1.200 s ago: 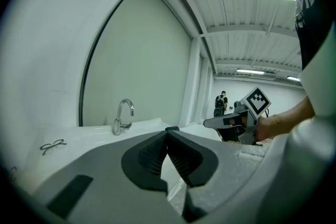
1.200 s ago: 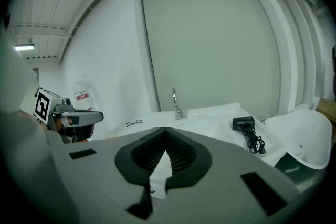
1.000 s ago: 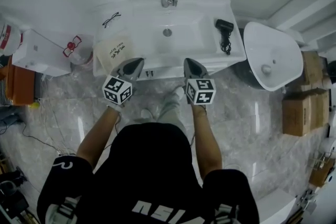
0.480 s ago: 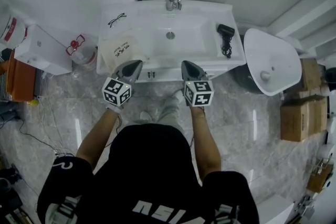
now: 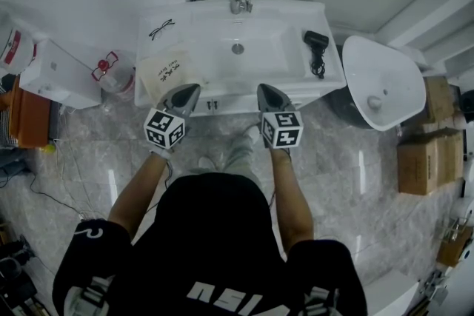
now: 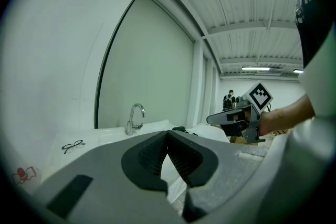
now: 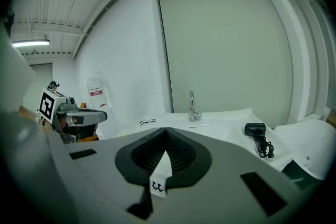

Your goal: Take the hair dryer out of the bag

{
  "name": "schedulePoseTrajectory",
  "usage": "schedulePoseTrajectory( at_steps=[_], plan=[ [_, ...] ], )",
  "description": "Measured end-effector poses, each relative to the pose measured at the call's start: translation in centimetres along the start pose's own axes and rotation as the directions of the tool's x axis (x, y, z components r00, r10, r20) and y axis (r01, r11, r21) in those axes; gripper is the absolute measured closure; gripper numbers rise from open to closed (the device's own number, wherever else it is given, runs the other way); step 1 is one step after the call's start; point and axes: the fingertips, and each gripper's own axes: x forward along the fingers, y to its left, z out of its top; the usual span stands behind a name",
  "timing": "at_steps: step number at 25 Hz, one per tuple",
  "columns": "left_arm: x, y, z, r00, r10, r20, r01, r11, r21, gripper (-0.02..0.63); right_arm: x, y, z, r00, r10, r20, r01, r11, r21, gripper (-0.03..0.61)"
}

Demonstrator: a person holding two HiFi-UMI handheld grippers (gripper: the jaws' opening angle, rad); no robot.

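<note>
I find the hair dryer (image 5: 317, 48) lying on the sink counter (image 5: 200, 15), right of centre in the upper part of the head view. Its cord is bunched just below it. The bag (image 5: 169, 72) lies well apart on the counter's left part. My left gripper (image 5: 191, 91) and right gripper (image 5: 265, 91) hover at the counter's front edge. Each has its jaws pressed together on nothing.

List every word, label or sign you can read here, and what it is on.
Bag: black print, too small to read.
Jug: red label, too blurred to read.
Shirt: white letters, cut off at the frame edge, unreadable.
Left cube, right cube: square markers only, no words.
Nothing reads clearly.
</note>
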Motion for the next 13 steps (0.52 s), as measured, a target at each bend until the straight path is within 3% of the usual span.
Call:
schedulePoseTrajectory(
  at_steps=[13],
  plan=[
    [0.38,-0.02,0.33,1.0,-0.015,-0.003,0.015,1.0,0.009,0.615,-0.14,-0.3,-0.04,1.0,-0.003,0.006,0.003,1.0,0.013,0.583]
  ],
)
